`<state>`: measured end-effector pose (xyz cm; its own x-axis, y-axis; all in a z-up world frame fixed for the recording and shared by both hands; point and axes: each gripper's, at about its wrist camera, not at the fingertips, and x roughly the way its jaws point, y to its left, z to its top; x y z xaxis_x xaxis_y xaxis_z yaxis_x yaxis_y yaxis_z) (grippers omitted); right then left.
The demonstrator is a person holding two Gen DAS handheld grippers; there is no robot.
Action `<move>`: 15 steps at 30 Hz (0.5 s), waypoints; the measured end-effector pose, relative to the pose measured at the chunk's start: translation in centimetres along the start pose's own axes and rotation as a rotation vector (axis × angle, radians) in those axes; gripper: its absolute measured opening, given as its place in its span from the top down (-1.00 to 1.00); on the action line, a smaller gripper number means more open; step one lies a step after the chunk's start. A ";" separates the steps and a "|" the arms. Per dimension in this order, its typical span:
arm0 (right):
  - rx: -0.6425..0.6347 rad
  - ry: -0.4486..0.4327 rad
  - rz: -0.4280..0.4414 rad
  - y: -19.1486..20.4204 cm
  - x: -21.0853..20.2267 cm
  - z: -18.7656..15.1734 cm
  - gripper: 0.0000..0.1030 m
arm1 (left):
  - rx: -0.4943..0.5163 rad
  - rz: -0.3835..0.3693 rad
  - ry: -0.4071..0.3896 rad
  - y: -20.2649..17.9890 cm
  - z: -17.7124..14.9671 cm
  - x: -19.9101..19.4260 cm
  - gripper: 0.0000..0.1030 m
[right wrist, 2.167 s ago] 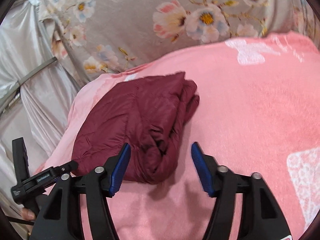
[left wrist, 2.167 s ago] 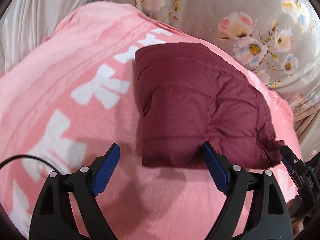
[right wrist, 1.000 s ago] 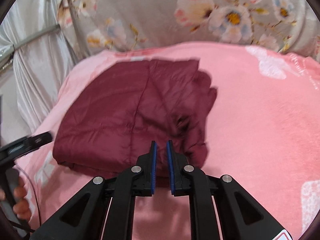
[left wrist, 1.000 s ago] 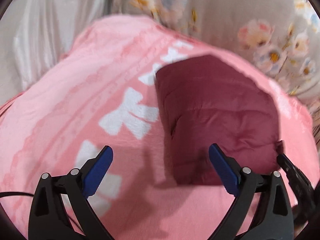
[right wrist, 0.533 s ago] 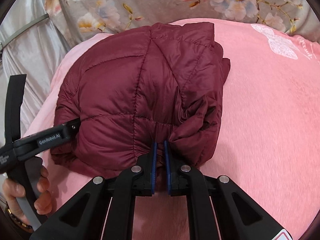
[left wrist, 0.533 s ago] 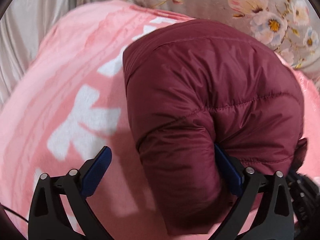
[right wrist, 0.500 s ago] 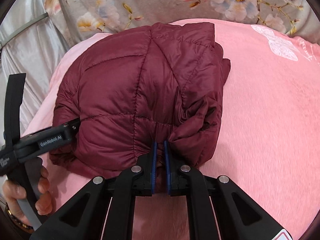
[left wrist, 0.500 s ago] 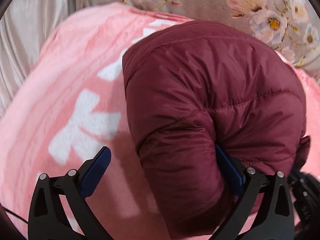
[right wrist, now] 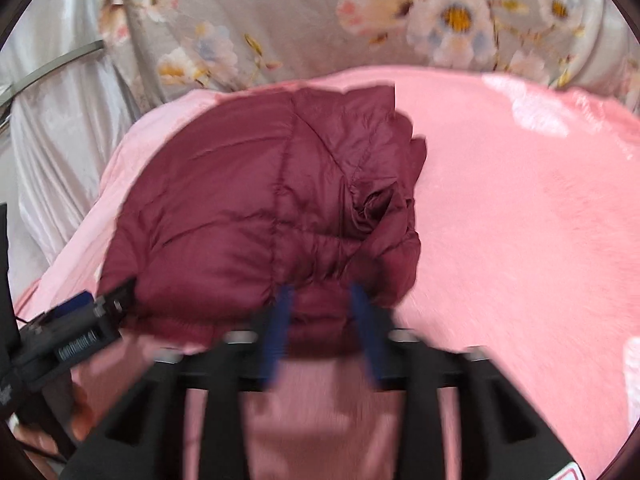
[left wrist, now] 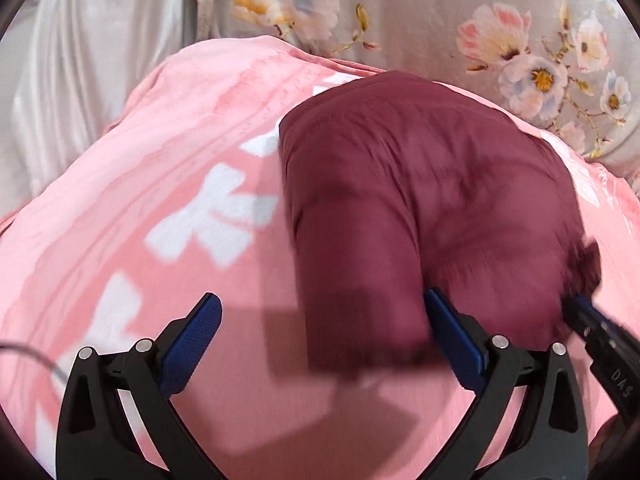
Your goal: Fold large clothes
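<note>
Pink blanket (left wrist: 132,184) bears the folded maroon jacket (right wrist: 260,216); blurred right gripper (right wrist: 322,320) jaws opening around its hem.

Quilted maroon jacket (right wrist: 256,216) with slight sheen, fuzzy pink blanket (right wrist: 520,220), satiny floral sheet (right wrist: 304,12), matt black plastic gripper arms

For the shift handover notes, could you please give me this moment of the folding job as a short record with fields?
garment: maroon puffer jacket, folded into a compact bundle
surface: pink blanket with white bow prints
backdrop: grey floral fabric
left gripper: open wide, near edge of the bundle between its fingers, pads not pressing
right gripper: jaws opening, a fold of the jacket's near edge between them
image quality: both views motion-blurred
</note>
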<state>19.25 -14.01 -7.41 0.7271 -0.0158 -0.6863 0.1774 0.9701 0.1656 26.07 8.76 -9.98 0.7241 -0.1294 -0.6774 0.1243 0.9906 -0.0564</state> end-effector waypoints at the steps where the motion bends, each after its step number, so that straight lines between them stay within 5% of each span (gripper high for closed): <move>1: -0.021 -0.031 -0.004 0.0 -1.0 -0.5 -0.41 | 0.009 0.013 0.002 -0.2 -1.0 -0.8 -0.91; 5: -0.118 -0.073 -0.037 0.6 -4.4 -2.9 -0.54 | 0.025 0.026 -0.022 -0.9 -3.4 -3.5 -0.91; 15: -0.070 -0.070 -0.088 -1.3 -7.2 -5.5 -0.66 | -0.006 0.084 -0.053 -1.2 -5.2 -5.7 -0.91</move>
<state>10.12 -13.86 -6.59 0.7555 -0.1157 -0.6448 0.1971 0.9788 0.0554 18.26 8.58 -9.82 0.7667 -0.0483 -0.6402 0.0583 0.9983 -0.0055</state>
